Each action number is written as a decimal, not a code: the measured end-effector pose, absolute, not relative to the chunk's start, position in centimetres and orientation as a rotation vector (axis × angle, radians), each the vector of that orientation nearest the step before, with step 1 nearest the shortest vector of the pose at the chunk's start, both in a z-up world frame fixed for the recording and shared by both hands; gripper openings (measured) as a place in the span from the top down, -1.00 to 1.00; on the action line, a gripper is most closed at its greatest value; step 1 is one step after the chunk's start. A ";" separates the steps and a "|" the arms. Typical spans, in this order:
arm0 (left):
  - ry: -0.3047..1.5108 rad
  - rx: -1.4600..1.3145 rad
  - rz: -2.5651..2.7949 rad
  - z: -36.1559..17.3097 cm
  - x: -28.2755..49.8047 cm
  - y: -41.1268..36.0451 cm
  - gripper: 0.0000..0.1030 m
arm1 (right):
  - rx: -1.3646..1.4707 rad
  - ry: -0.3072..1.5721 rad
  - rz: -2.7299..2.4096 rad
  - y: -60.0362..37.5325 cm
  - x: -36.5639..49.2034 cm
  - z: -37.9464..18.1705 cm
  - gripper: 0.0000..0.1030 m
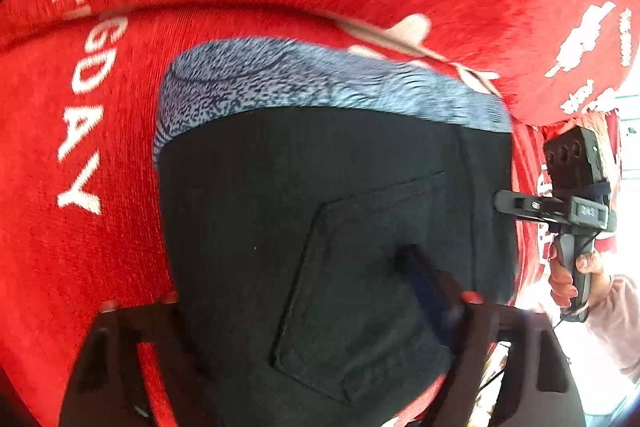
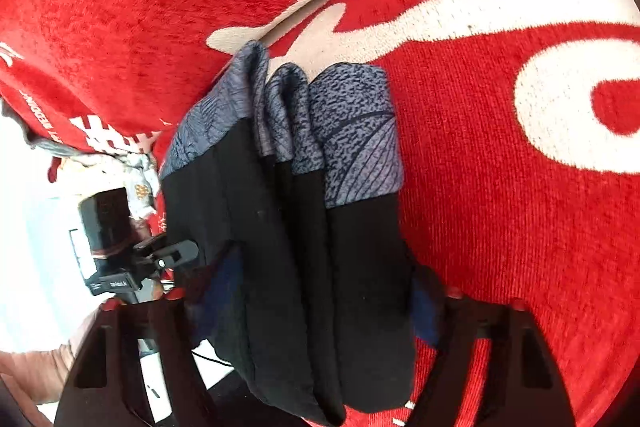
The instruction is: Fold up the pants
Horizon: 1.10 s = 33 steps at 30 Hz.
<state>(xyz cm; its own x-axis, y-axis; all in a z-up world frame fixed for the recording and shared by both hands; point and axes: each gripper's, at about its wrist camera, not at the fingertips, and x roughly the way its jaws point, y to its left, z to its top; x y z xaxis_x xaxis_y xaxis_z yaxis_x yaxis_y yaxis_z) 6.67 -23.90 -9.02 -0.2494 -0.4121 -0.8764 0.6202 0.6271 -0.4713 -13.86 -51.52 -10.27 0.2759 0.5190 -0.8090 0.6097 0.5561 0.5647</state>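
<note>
Folded black pants (image 2: 296,267) clamped between right tongs (image 2: 316,303). Left tongs (image 1: 296,291) straddling pants' pocket side; grip there impossible to tell. Red blanket (image 2: 500,227) beneath both.

Clamped at half width on the black pants with the speckled grey waistband (image 1: 320,187) with the left black two-finger gripper (image 1: 320,297), blue pad pressed into the cloth. Gripped alongside with the right black two-finger gripper (image 2: 316,293), bundled folds between the jaws. Both aimed steeply downward. Wrapped round the right handle: bare right hand (image 1: 576,279), pale pink sleeve (image 1: 612,319) at the wrist.
</note>
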 end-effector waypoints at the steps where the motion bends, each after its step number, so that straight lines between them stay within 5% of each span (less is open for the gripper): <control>1: 1.526 0.186 -0.988 -8.5 6.5 -23.8 -0.24 | 1.075 1.355 -0.081 -51.3 -14.0 -9.9 -0.15; 6: 1.507 0.169 -1.023 -6.2 5.9 -22.7 -0.07 | 1.120 1.286 -0.090 -50.8 -14.9 -8.0 0.06; 19: 1.540 0.218 -0.939 -3.9 5.3 -13.1 -0.07 | 1.193 1.269 0.001 -41.4 -15.3 -5.7 0.06; 26: 1.569 0.228 -0.783 -6.4 6.9 -8.4 -0.27 | 1.158 1.378 -0.099 -37.0 -14.1 -9.4 -0.02; 31: 1.460 0.268 -0.695 -3.6 7.8 -7.1 -0.27 | 1.041 1.448 -0.237 -37.5 -14.3 -7.6 -0.10; 33: 1.417 0.271 -0.675 -2.5 8.0 -6.9 -0.27 | 0.959 1.444 -0.267 -37.7 -14.6 -5.7 0.01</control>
